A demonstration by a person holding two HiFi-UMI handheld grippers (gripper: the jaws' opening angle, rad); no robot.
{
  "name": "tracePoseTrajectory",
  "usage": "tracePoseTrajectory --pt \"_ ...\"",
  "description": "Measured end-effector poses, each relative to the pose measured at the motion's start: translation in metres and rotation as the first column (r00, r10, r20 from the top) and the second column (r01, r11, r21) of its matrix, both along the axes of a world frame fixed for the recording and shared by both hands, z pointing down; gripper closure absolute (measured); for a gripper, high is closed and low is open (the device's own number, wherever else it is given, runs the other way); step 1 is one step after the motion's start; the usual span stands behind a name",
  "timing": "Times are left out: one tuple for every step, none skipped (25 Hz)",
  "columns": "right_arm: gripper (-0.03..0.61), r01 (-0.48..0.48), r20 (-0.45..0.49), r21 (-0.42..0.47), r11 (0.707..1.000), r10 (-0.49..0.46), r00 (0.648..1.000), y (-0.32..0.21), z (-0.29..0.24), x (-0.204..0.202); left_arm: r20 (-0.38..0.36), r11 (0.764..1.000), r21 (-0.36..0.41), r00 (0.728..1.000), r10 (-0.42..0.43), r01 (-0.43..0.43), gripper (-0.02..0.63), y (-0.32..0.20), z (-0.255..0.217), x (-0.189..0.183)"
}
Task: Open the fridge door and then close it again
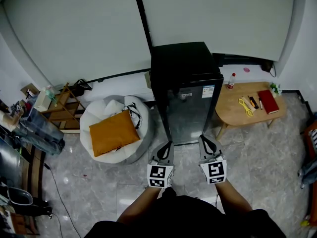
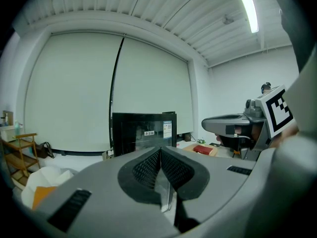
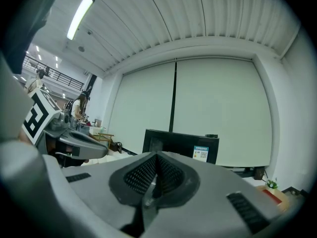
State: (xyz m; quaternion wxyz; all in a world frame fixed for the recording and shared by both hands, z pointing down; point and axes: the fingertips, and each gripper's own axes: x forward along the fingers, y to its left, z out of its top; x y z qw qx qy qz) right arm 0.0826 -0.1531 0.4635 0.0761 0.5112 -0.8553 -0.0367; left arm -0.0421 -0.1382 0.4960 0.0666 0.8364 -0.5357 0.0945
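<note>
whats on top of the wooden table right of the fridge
On the wooden table: a red book, a yellow looped item, a couple of pen-like things and a red-capped bottle at its back edge. Anything under the book is covered.

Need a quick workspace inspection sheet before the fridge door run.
Surface: grey tiled floor.
Job's things: black fridge, door closed.
Clutter: beanbag with orange cushion left of the fridge; wooden table with red book to its right; wooden shelf far left.
Grippers: left hand-held gripper and right hand-held gripper both shut, empty, short of the door.
Cables: black cable on the floor, far left.
Surroundings: white blinds behind the fridge.
</note>
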Motion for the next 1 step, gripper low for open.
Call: tracePoseTrajectory --pt "0.56 -0.001 0.0 0.0 1.0 0.001 1.0 -0.0002 0.0003 -0.0006 0.0 1.0 0.0 1.0 0.0 0.0 0.591 0.0 0.0003 -0.0009"
